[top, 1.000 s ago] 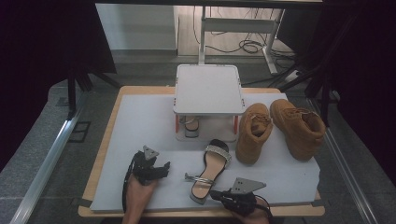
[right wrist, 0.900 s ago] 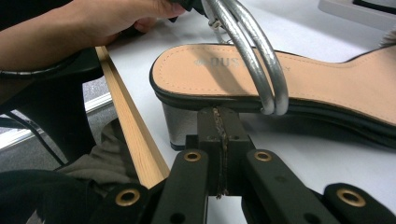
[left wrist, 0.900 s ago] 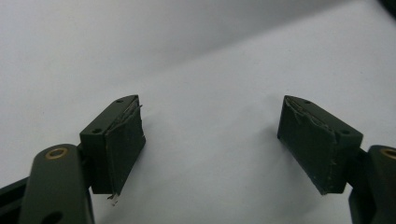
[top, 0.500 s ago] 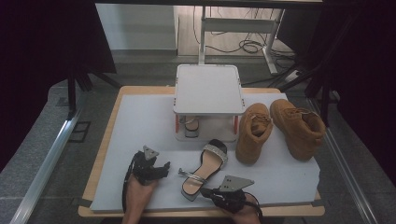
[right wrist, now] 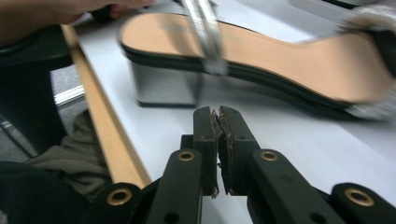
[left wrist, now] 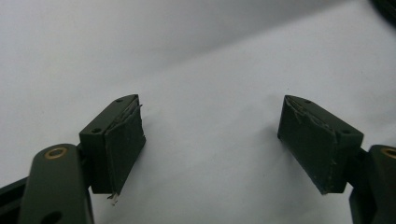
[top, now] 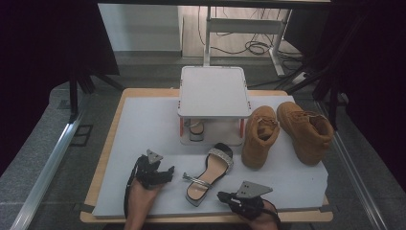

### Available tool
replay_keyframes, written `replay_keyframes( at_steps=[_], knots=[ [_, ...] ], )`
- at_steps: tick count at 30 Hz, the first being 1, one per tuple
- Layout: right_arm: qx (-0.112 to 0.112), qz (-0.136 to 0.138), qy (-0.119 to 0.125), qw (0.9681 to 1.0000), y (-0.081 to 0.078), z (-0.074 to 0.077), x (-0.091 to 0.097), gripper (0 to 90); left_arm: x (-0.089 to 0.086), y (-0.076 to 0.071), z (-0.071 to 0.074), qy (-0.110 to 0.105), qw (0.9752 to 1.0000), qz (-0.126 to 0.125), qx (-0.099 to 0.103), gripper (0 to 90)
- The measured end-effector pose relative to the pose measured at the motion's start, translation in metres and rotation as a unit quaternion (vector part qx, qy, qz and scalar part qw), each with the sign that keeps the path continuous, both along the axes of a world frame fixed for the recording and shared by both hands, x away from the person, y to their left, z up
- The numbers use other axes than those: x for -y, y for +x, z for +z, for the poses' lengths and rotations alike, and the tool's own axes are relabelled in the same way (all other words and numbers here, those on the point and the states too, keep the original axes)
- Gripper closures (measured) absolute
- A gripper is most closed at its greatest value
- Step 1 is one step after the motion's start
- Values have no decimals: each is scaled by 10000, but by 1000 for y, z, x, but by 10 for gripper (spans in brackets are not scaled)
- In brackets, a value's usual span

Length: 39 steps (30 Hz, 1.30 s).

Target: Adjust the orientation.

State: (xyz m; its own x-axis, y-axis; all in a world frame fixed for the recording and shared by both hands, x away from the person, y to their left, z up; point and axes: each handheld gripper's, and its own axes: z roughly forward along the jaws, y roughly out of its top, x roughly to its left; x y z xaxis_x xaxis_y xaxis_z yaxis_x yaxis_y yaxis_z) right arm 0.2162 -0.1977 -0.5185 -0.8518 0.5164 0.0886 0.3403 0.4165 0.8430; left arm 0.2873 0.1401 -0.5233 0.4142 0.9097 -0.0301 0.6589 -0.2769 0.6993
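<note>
A black sandal (top: 208, 173) with a tan insole and silver straps lies on the grey mat, toe toward the stand. In the right gripper view the sandal (right wrist: 261, 51) lies across just beyond the jaws, block heel at the left. My right gripper (top: 222, 195) sits at the front edge beside the heel; its jaws (right wrist: 218, 112) stand together with nothing between them, apart from the shoe. My left gripper (top: 168, 173) rests left of the sandal, and its pads (left wrist: 210, 140) stand wide open over bare mat.
A white two-level stand (top: 214, 91) sits at mid-table with another sandal (top: 195, 130) under it. Two tan boots (top: 258, 136) (top: 306, 132) stand to its right. The grey mat (top: 143, 124) covers a wooden table whose front edge (right wrist: 100, 135) runs near my right gripper.
The sandal's heel end has swung to the left on the mat. My right gripper went left with it, then drew back right. The left gripper has stayed put.
</note>
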Motion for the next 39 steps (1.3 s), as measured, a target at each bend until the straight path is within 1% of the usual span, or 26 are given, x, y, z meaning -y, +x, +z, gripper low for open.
replay_keyframes(
  at_steps=[1,3,4,5,7,9,12,15,16,17,19,24,25,27,29,31,33,34,35,36,38,39],
  knots=[
    [45,-178,-70,9998,2,-1,10,837,0,0,0,-5,10000,5,-3,219],
    [71,-359,-121,9993,3,-1,20,817,0,0,0,-4,10000,3,-1,219],
    [71,-359,-121,9993,3,-1,20,817,0,0,0,-4,10000,3,-1,219],
    [84,-584,-175,9981,5,-1,30,791,0,0,0,-12,10000,4,9,219],
    [87,-769,-223,9968,8,-1,40,754,0,0,0,-13,10000,5,11,219],
    [148,-994,-326,9944,10,-1,48,711,0,0,0,-18,10000,2,9,219],
    [198,-1244,-386,9913,14,0,59,651,0,0,0,-25,10000,2,9,218],
    [223,-1511,-443,9873,17,1,71,591,0,0,0,-26,10000,2,8,218],
    [223,-1511,-443,9873,17,1,71,591,0,0,0,-27,10000,2,7,218],
    [204,-1685,-482,9843,19,2,78,558,0,0,0,-28,10000,1,3,219],
    [230,-1809,-517,9819,22,2,85,522,-1,0,0,-30,10000,1,5,219],
    [222,-2143,-637,9744,27,1,102,432,-1,0,0,-48,10000,-9,1,218],
    [206,-2213,-630,9730,29,1,105,412,-1,0,0,-63,10000,-60,-17,208],
    [178,-2362,-604,9697,31,0,113,379,0,0,0,-19,9999,-97,-36,183],
    [170,-2478,-606,9668,32,0,121,343,0,0,0,-45,10000,-77,-26,183],
    [112,-2547,-629,9649,35,-1,128,301,0,0,0,-44,10000,-79,-27,183],
    [56,-2664,-663,9616,37,-3,134,256,0,0,0,-42,10000,-79,-28,183],
    [40,-2734,-695,9594,38,-5,136,242,0,0,0,-42,10000,-79,-28,183],
    [45,-2775,-709,9581,39,-6,138,235,0,0,0,-29,10000,-88,-33,183],
    [-2,-2804,-701,9573,40,-7,140,228,0,0,0,-22,9999,-104,-39,182],
    [-132,-2804,-630,9577,42,-7,143,192,0,0,0,-13,9999,-129,-34,176],
    [-180,-2791,-653,9579,43,-8,142,170,1,0,0,-32,9999,-145,-22,171]
  ],
)
